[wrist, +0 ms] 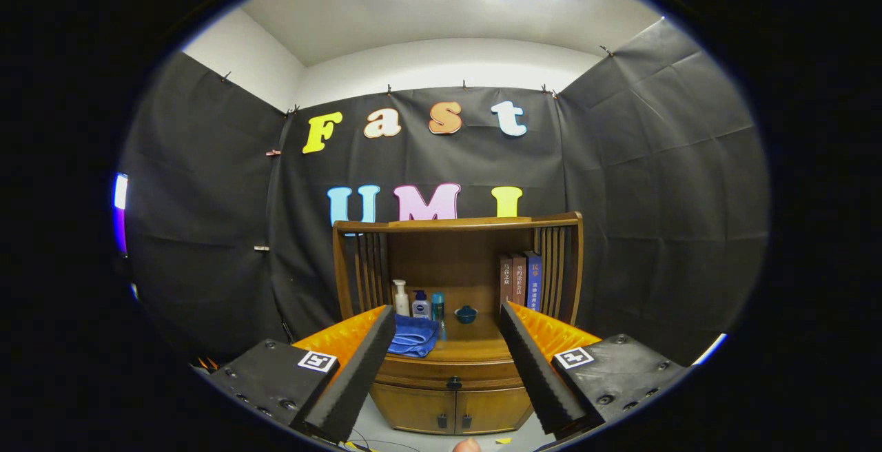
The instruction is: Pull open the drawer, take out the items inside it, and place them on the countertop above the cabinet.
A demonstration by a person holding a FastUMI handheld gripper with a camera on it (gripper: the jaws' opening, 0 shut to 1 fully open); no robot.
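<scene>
Your gripper (446, 362) is spread wide open with nothing between its fingers, and it sits well back from a wooden cabinet (455, 407) that stands against the black cloth wall of the booth. Going left to right: your left finger (353, 376) reaches up across the left end of the countertop (475, 348) and overlaps the edge of a folded blue towel (415, 335) lying there. Just behind the towel, toward the back of the open wooden hutch (458, 252), stand three bottles in a row: a white pump bottle (401, 298), a white bottle with a dark blue cap (421, 305), and a slim teal bottle (438, 306). To their right, near the middle of the countertop and apart from them, sits a small dark blue bowl (466, 314). Further right, a few upright books (520, 280) lean against the hutch's slatted right side. Your right finger (537, 369) crosses the right end of the countertop just beneath the books. Below the countertop, framed in the gap between your two fingers, is the closed drawer (451, 373) with a small dark knob (453, 384) at its centre, and under it two cabinet doors with dark handles. The drawer front itself is unobstructed; whatever it holds is hidden. A fingertip (467, 446) of your hand peeks up at the very bottom, between the finger bases.
</scene>
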